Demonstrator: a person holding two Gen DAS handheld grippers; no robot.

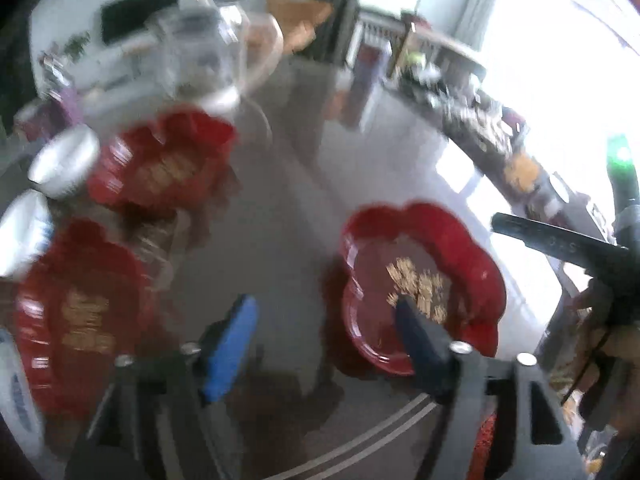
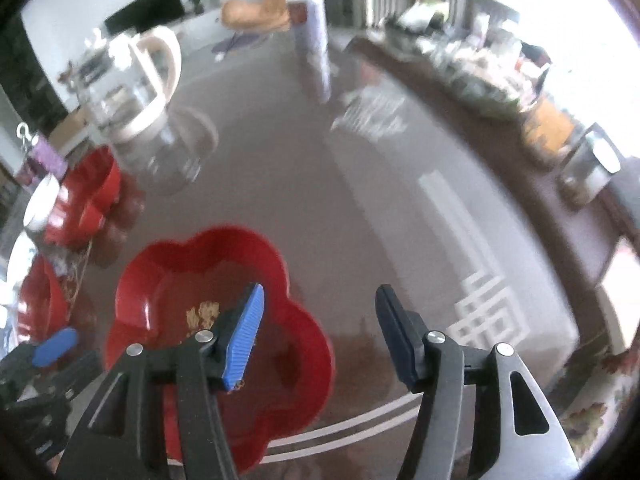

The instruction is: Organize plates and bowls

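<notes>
Reaching: left hand-held gripper [image 1: 324,320] & right hand-held gripper [image 2: 318,320], both wide open, holding nothing, flank near red flower plate [image 2: 240,264] on worktop [image 2: 360,200]. Other red plates [image 1: 160,160] w/ white bowls [image 1: 64,164] sit far left; pick-up step, next needs jaws closing on near plate's rim.

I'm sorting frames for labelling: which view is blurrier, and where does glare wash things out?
Left wrist view: heavy motion smear on the red dishes and glass kettle; the window at the right is blown out white. Right wrist view: sharper, with crisp tongs, soft background, and white glare at the top right corner.
</notes>
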